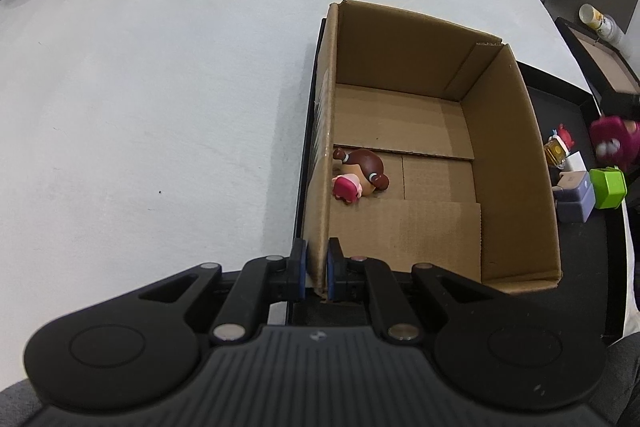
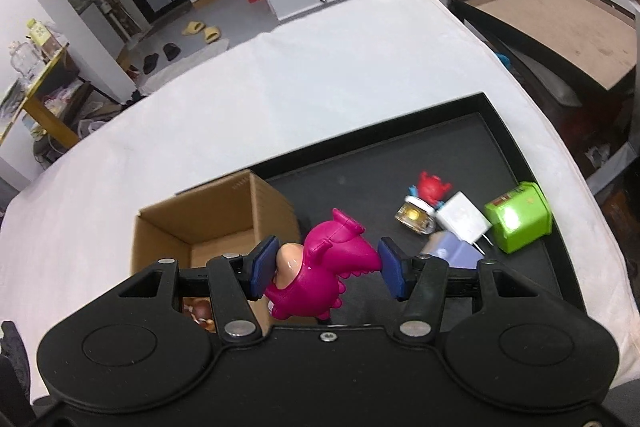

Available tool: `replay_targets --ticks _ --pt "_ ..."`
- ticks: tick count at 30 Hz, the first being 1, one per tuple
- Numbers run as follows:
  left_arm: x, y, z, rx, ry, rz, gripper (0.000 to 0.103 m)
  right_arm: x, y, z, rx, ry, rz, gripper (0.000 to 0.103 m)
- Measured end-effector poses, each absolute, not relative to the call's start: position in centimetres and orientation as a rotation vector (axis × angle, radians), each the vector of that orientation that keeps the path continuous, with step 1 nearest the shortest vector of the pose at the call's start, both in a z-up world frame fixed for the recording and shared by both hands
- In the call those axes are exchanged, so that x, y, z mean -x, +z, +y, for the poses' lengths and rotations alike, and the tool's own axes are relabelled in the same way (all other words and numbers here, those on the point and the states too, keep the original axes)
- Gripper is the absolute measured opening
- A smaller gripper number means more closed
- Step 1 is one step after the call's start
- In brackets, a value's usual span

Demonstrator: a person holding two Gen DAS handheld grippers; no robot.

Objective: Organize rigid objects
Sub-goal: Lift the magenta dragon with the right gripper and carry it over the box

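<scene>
Magenta dinosaur-suit figurine (image 2: 320, 267) clamped crosswise in the right gripper (image 2: 326, 269), held above the black tray (image 2: 500, 131), just right of the cardboard box (image 2: 224, 211). Its long axis runs roughly left-right between the pads, skin-coloured end toward the left pad, tail end toward the right one. Left gripper (image 1: 316, 269) is clenched on the box's near wall, steadying it. The box already has a brown-haired doll figurine (image 1: 358, 175) lying inside. Step in hand looks like carrying the figurine over. Best: clear the rim, centre over bare floor, lower, then release. Green cube (image 2: 518, 223), white charger (image 2: 462, 219), red figure (image 2: 430, 187) remain on the tray.
</scene>
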State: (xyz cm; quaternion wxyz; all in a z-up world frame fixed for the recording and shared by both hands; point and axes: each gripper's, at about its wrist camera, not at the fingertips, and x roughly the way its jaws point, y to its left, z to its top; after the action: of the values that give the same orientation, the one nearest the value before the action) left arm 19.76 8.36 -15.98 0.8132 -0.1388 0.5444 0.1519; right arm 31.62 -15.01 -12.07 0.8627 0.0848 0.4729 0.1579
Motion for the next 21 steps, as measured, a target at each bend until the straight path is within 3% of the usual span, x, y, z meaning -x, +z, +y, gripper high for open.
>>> replay_targets --ticks 21 --pt "-19.2 -16.1 9.4 0.344 0.282 1.143 0.010 -30.7 -11.5 -7.2 -0.125 0.483 0.984 0.054"
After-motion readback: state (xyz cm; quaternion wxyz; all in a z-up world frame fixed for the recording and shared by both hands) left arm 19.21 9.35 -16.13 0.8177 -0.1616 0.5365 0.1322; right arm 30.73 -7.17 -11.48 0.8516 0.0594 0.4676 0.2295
